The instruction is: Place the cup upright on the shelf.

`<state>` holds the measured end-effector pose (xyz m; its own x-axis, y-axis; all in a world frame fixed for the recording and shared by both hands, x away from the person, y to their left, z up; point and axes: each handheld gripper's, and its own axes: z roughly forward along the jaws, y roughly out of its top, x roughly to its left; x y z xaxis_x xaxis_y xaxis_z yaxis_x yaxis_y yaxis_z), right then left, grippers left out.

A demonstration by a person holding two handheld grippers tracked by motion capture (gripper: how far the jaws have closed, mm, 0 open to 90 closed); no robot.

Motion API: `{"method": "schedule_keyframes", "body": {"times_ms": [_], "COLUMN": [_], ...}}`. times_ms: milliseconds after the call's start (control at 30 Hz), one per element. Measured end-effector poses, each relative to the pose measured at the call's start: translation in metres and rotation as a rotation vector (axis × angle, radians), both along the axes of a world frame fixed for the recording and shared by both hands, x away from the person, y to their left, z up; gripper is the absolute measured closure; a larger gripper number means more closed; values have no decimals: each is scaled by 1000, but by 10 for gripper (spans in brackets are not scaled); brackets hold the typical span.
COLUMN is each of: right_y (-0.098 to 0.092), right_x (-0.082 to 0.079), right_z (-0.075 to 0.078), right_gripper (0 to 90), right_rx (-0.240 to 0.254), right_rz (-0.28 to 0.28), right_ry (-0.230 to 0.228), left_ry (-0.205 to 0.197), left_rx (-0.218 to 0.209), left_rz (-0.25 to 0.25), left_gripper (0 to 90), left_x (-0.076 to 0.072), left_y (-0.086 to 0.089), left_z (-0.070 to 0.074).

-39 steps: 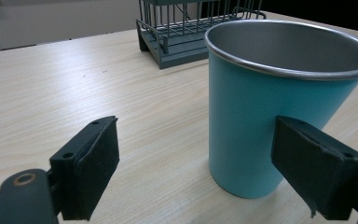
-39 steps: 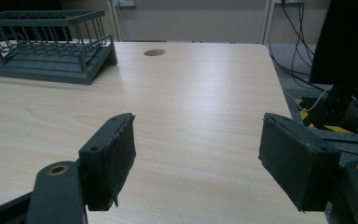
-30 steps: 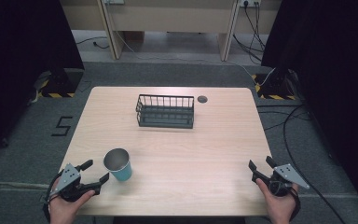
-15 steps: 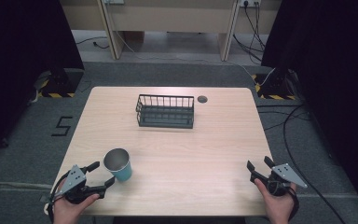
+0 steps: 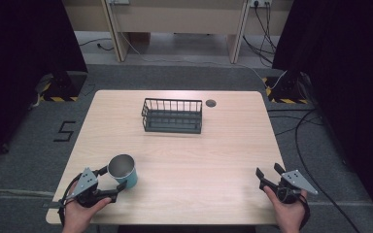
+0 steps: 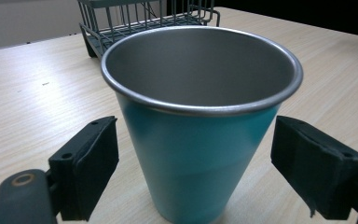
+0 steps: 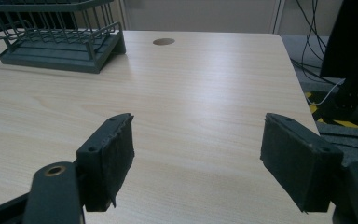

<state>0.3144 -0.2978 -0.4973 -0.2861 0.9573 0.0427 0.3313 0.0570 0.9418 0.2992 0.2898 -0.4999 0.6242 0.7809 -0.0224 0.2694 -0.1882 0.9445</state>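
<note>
A teal metal cup [image 5: 123,170] with a silver inside stands upright near the table's front left. My left gripper [image 5: 110,181] is open, one jaw on each side of the cup [image 6: 200,116]; small gaps show between pads and cup wall. At the front right, my right gripper [image 5: 268,173] is open over bare wood, its pads [image 7: 106,158] wide apart with nothing between them. A dark wire basket [image 5: 172,115] sits at the table's far middle, apparently empty.
The light wood table [image 5: 223,150] has a round cable hole [image 5: 211,103] right of the basket. The basket [image 7: 51,39] lies far left in the right gripper view. Cables and dark stands surround the table on the floor.
My left gripper has moved forward to the cup, so its open jaws now flank it. The right gripper has barely shifted. The cup has not moved.
</note>
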Motion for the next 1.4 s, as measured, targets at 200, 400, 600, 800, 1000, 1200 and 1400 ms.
{"method": "schedule_keyframes", "body": {"times_ms": [200,400,600,800,1000,1200,1400], "right_y": [0,0,0,0,1,1,1], "right_x": [0,0,0,0,0,0,0], "right_z": [-1,-2,-2,-3,-2,-3,-3], "right_gripper": [260,258,258,258,258,258,258], "right_rx": [2,1,-2,-3,-7,-6,-5], "right_rz": [-2,-2,1,3,4,4,4], "right_ry": [7,16,21,22,20,22,21], "left_ry": [8,14,14,13,-1,-23,-40], "left_rx": [2,5,10,5,-7,-14,-23], "left_rz": [-5,-10,-17,-18,-21,-14,-10], "left_gripper": [145,144,147,155,156,156,157], "left_x": [5,12,17,17,17,16,19], "left_y": [-4,-8,-13,-14,-15,-15,-15], "left_z": [-1,-1,0,0,1,6,12]}}
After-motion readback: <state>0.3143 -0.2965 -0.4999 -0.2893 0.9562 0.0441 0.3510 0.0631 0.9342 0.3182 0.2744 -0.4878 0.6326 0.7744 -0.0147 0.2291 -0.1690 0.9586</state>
